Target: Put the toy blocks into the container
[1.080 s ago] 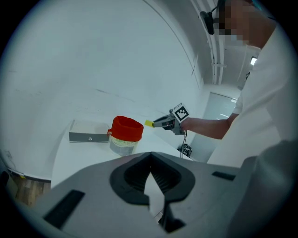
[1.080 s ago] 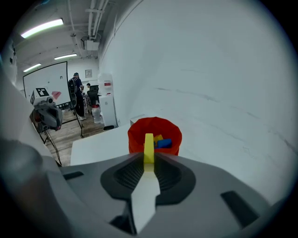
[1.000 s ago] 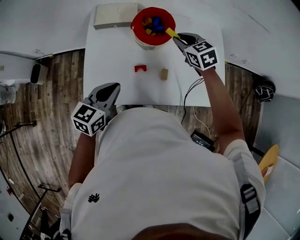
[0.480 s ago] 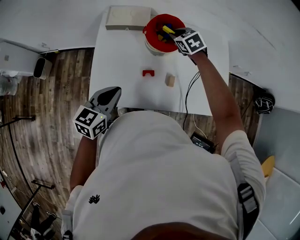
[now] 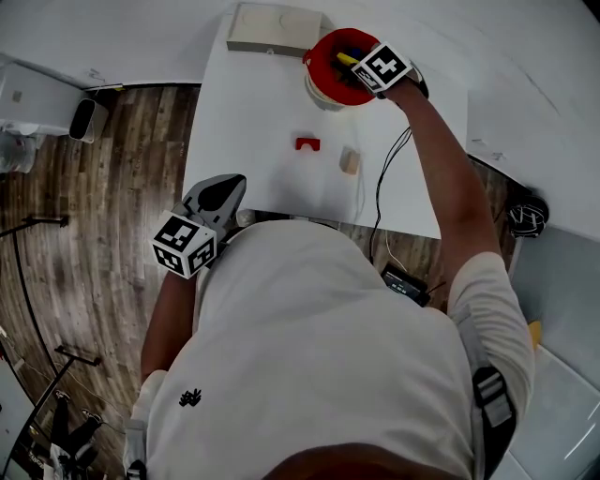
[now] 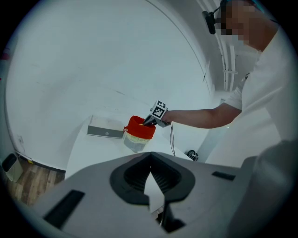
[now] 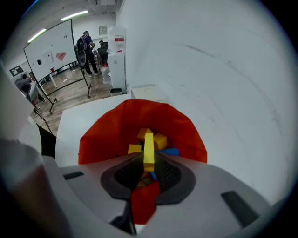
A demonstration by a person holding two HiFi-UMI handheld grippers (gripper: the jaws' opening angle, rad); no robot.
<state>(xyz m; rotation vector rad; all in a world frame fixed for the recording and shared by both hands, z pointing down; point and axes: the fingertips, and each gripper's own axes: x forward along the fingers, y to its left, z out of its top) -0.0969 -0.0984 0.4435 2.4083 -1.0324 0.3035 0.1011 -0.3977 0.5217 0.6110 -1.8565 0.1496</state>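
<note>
The red container (image 5: 328, 58) stands at the table's far side, with yellow and blue blocks (image 7: 160, 142) lying inside. My right gripper (image 5: 356, 67) points steeply down into its mouth, shut on a long yellow block (image 7: 148, 145) that hangs over the pile. On the table lie a red arch block (image 5: 307, 143) and, right of it, a wooden block (image 5: 350, 161). My left gripper (image 5: 223, 190) hovers at the table's near edge with its jaws shut and nothing between them. From the left gripper view, the container (image 6: 139, 128) shows far ahead.
A flat beige box (image 5: 279, 28) lies left of the container at the table's far edge. A cable (image 5: 380, 187) hangs over the right part of the table (image 5: 244, 112). Wooden floor lies to the left, and people stand by a whiteboard (image 7: 51, 51).
The right gripper has carried the yellow block from beside the container's rim to over its opening and tipped downward. The left gripper has shifted only slightly at the near edge.
</note>
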